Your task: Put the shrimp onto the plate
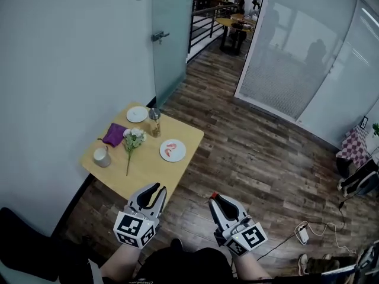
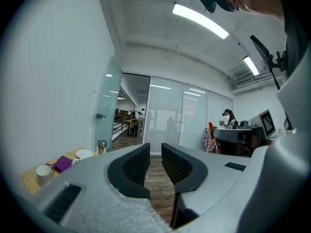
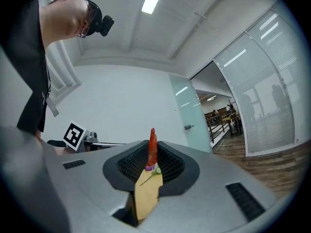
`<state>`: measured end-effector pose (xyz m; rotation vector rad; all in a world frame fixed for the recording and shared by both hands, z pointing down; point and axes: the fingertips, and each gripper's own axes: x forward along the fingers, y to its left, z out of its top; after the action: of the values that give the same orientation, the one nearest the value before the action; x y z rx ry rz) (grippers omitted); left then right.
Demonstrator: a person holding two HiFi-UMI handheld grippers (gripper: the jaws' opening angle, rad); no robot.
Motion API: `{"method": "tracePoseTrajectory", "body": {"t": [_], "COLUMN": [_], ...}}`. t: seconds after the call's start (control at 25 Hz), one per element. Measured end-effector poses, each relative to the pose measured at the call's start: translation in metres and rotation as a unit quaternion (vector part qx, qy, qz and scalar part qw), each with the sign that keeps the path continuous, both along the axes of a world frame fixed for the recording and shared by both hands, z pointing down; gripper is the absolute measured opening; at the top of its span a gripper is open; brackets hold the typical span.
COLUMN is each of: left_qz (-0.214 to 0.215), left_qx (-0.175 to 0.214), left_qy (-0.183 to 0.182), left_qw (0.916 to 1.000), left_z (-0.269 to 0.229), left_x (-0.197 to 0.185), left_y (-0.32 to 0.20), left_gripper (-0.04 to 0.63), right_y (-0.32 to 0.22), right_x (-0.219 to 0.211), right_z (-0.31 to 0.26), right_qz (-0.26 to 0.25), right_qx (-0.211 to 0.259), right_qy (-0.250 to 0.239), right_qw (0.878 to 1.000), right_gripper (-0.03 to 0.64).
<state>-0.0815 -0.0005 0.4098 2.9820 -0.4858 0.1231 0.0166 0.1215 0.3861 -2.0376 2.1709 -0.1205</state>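
A white plate (image 1: 179,154) on the small wooden table (image 1: 148,167) holds two pink shrimp (image 1: 170,149). My right gripper (image 1: 214,199) hangs above the wood floor, right of the table's near corner, shut on a red-orange shrimp (image 3: 152,147) that sticks up past the jaw tips. The shrimp's red tip (image 1: 214,195) also shows from the head view. My left gripper (image 1: 155,193) hovers at the table's near edge. Its jaws (image 2: 155,161) stand a narrow gap apart with nothing between them.
On the table are a cup (image 1: 102,157), a purple cloth (image 1: 114,134), a flower sprig (image 1: 133,139), a small empty plate (image 1: 137,114) and a metal can (image 1: 154,113). A white wall borders the table's left. A cable and power strip (image 1: 302,232) lie on the floor.
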Motion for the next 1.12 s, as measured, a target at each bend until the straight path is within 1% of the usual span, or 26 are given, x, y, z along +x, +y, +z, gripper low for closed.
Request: {"method": "tracePoseTrajectory", "body": {"t": [0.28,0.36,0.52,0.64,0.8,0.92,1.12], "left_qz": [0.022,0.022,0.018,0.006,-0.003,-0.017,-0.044], "left_qx": [-0.016,-0.016,-0.016,-0.011,-0.012,-0.008,-0.009], "left_qy": [-0.006,-0.007,-0.009,-0.010,-0.011,-0.005,0.000], "left_qw": [0.9996,0.9996,0.9997,0.9999,0.9999,0.9998,0.9990], "left_z": [0.010,0.012,0.016,0.015,0.010,0.000,-0.010], "left_x": [0.031,0.039,0.060,0.081,0.124,0.160,0.210], "left_y": [-0.025,-0.031,-0.046,-0.064,-0.087,-0.104,-0.118], "left_gripper": [0.077,0.077,0.077,0.077,0.077,0.077,0.077], "right_y": [-0.030,-0.041,-0.061,-0.083,-0.108,-0.123,-0.144], "right_x": [0.025,0.030,0.051,0.072,0.113,0.152,0.207], "right_z": [0.001,-0.003,0.008,0.004,-0.001,0.004,-0.008], "right_qz": [0.007,-0.002,-0.019,-0.037,-0.051,-0.060,-0.087], "right_qx": [-0.006,0.008,-0.001,0.007,0.005,-0.012,-0.007], "right_qy": [-0.012,-0.023,-0.014,-0.016,-0.008,-0.003,0.002], "right_qw": [1.000,1.000,1.000,0.999,0.999,0.998,0.996], "right_gripper": [0.054,0.054,0.054,0.054,0.054,0.054,0.055]}}
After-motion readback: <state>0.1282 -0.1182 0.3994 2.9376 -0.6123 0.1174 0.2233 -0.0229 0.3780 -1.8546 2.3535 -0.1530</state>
